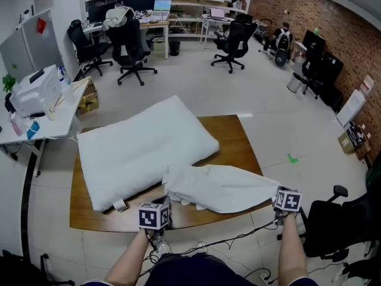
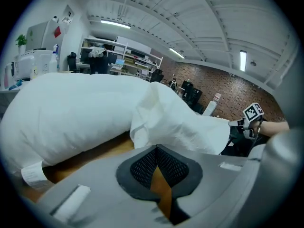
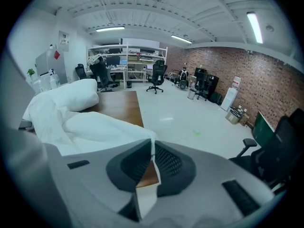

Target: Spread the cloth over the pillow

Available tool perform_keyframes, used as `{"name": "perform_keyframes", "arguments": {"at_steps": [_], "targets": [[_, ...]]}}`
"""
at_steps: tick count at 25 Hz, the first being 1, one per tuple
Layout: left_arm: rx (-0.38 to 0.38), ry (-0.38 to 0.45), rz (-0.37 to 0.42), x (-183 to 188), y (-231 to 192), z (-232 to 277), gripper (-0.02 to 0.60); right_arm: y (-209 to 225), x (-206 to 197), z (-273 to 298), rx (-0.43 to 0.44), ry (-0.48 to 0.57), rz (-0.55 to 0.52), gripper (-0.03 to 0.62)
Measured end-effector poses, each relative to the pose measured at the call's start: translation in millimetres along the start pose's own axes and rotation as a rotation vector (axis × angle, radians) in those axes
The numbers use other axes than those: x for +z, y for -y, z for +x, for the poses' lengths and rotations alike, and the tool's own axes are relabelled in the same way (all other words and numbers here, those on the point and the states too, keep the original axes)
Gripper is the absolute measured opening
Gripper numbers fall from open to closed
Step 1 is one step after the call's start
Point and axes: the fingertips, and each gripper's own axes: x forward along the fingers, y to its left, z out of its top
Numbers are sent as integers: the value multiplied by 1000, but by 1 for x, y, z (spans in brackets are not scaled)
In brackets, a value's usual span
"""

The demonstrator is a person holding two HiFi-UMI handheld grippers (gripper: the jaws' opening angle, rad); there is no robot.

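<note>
You are at the grasping step, and it is half done. Your right gripper (image 3: 152, 152) pinches a thin edge of the cloth (image 1: 220, 186) at its right end, out past the table (image 1: 232, 136) corner. Your left gripper (image 2: 156, 161) has its jaws pressed together with nothing in them; only bare wood shows through the slit.

The cloth lies crumpled on the near right part of the table. Its left end is bunched against the near edge of the pillow (image 1: 143, 142), which lies slantwise across the table with none of the cloth over it.

The next move, as I judge it, falls to your left hand. Spread those jaws, go to the bunched left end just ahead of them, and take a corner or hem there. With both ends held, you can lift the cloth taut and carry it up over the pillow.

A true corner is hard to find, because the folds at the left end hide the hem. In the head view the marker cubes cover both sets of jaws. The cloth's full shape cannot be judged while it is crumpled.
</note>
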Motion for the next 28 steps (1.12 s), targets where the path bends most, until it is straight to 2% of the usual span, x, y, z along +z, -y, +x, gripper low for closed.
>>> {"name": "perform_keyframes", "arguments": {"at_steps": [6, 10, 11, 18, 21, 28], "targets": [[34, 31, 111, -2, -11, 10, 18, 3, -9, 0, -11, -19, 2, 35], [7, 53, 112, 3, -8, 20, 172, 0, -7, 0, -10, -23, -9, 35], [2, 59, 115, 5, -6, 22, 182, -1, -6, -1, -11, -24, -11, 35], [-75, 122, 223, 36, 28, 32, 204, -7, -2, -2, -12, -25, -23, 35], [-104, 126, 266, 46, 45, 41, 215, -11, -1, -4, -10, -23, -23, 35], [-150, 118, 305, 64, 69, 66, 236, -18, -3, -8, -2, -19, -19, 35]]}}
